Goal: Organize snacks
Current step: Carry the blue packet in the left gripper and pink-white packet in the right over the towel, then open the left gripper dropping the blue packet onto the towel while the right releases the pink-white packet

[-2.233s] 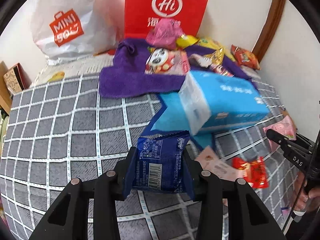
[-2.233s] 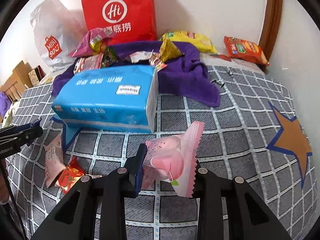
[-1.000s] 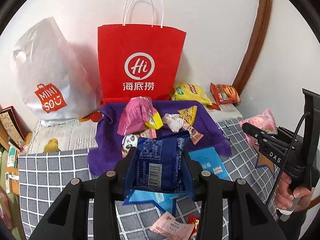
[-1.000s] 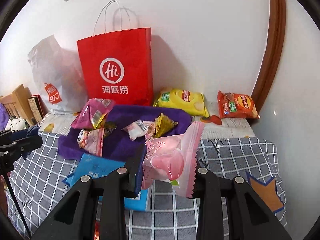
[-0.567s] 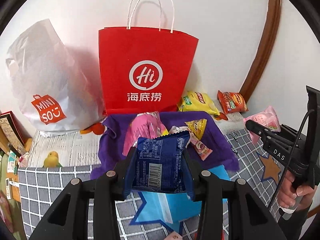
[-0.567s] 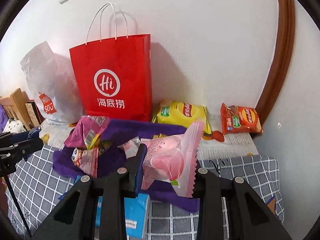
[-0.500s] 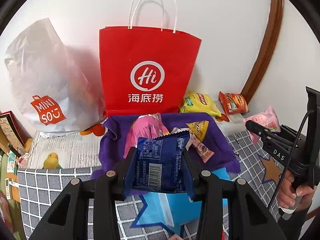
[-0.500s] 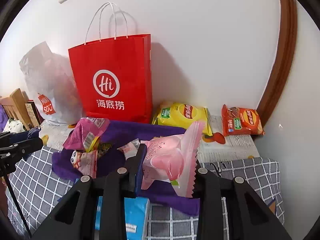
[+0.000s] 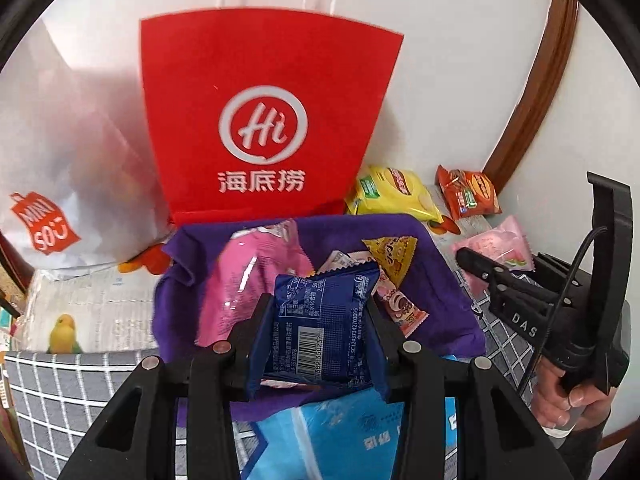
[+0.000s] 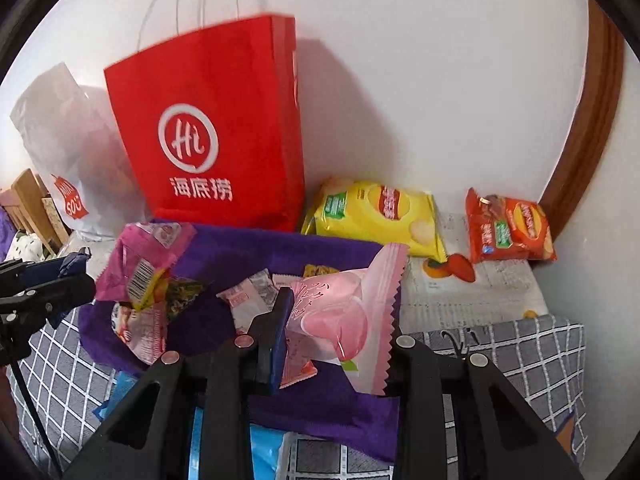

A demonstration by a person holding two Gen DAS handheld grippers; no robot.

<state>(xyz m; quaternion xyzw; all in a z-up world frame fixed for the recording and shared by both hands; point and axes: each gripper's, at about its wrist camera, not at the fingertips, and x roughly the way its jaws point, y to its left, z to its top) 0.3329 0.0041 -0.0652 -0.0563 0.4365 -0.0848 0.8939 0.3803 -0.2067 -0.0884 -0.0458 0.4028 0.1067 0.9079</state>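
- The left gripper [image 9: 318,322] is clamped on a blue snack packet [image 9: 322,328], barcode side toward its camera; the grip looks the same as in the earlier left-wrist views.
- The right gripper [image 10: 338,320] pinches a pink snack packet [image 10: 344,316] by its middle, the zigzag edge standing up at 1 o'clock.
- What has changed: about 2 seconds ago both grippers hung low over the checked bedcover [image 9: 52,392] by the blue tissue pack [image 9: 352,432]. Now both have swung forward, and the purple cloth [image 9: 432,280] fills the middle of each view.
- In the left view the blue packet sits over the cloth's near edge, with a large pink bag [image 9: 252,276] at 10 o'clock and a yellow triangular snack [image 9: 394,254] at 2 o'clock.
- The red paper bag [image 10: 216,128] stands behind the cloth; the yellow chip bag [image 10: 380,212] and orange chip bag [image 10: 510,228] lie at 1 to 2 o'clock, off the cloth.
- My reading: the cloth is the collecting spot, with several snacks on it already, and these 2 are about to join them.
- Both packets are still held above it, neither released yet.
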